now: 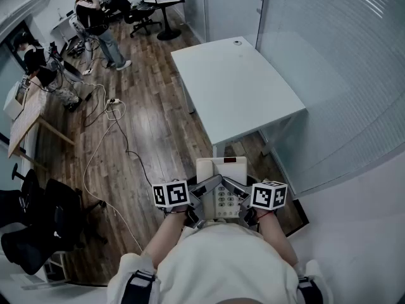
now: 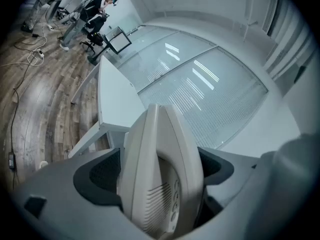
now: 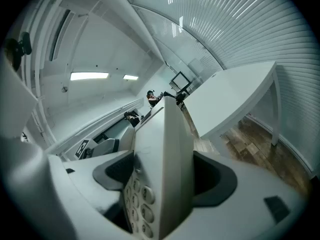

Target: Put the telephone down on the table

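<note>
We looked down on a dark brown wood-plank floor [image 1: 152, 132], with a tall frosted-glass partition wall [image 1: 342, 75] along its right side. Just beside that wall stood the white rectangular table [image 1: 240, 87], its top bare except for one small round item [image 1: 237, 42] at the far end, too small for us to identify. Black office chairs [image 1: 38, 227] sat at the left edge, and two people [image 1: 95, 18] stood well away at the far end of the room. The beige push-button desk telephone [image 1: 221, 168] hung in the air close in front of our chest, above the floor and short of the table's near edge, not touching it. The left gripper [image 1: 205, 199] clamped the telephone from its left side, and in the left gripper view the dark pads sat against both faces of the casing. The right gripper [image 1: 239, 199] clamped it from the right side in the same way, pads pressed on either face, with the rows of round keys [image 3: 137, 204] towards us. Each gripper carried a white cube with black square markers [image 1: 171, 194]. A thin white cable [image 1: 104, 144] trailed across the planks. We could read no brand, and the key markings were too blurred for us to make out.
</note>
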`<state>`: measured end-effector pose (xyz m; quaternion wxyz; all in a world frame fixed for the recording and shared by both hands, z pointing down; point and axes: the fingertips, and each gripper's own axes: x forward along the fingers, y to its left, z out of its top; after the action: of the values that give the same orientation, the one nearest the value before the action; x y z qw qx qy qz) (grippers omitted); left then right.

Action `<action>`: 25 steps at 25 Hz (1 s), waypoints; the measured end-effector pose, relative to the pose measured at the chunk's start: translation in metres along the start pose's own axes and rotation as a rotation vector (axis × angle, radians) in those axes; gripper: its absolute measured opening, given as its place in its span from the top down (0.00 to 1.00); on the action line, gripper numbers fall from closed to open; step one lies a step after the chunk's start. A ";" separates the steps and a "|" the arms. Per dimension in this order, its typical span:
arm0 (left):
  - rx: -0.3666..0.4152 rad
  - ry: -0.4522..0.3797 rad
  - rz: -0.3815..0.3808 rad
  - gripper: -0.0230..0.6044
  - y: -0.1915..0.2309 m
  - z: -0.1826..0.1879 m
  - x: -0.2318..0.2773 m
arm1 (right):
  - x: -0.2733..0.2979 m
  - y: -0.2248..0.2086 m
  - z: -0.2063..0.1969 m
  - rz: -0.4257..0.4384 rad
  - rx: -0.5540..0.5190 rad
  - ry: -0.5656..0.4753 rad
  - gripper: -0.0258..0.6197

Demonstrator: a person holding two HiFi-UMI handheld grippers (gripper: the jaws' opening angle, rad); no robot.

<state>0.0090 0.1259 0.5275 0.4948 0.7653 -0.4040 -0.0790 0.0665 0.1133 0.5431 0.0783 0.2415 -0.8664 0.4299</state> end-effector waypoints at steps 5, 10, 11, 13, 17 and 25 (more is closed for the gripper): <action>0.008 -0.010 0.003 0.26 0.000 -0.001 -0.004 | 0.001 0.004 -0.001 0.012 -0.013 -0.001 0.38; 0.012 -0.008 0.006 0.26 -0.001 0.000 -0.004 | 0.001 0.004 0.000 0.012 -0.009 -0.008 0.38; 0.009 -0.007 0.006 0.26 -0.001 0.000 -0.003 | 0.001 0.004 -0.001 0.011 -0.008 -0.006 0.38; 0.006 -0.007 0.005 0.26 0.000 -0.001 -0.003 | 0.001 0.003 -0.002 0.008 -0.007 -0.003 0.38; 0.005 -0.008 0.005 0.26 0.001 -0.002 -0.003 | 0.001 0.002 -0.003 0.008 -0.010 -0.001 0.38; -0.006 -0.015 0.012 0.26 0.003 -0.003 -0.003 | 0.002 0.001 -0.004 0.007 -0.006 0.006 0.38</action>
<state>0.0070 0.1292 0.5304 0.4945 0.7607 -0.4121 -0.0832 0.0643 0.1161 0.5451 0.0799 0.2370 -0.8683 0.4284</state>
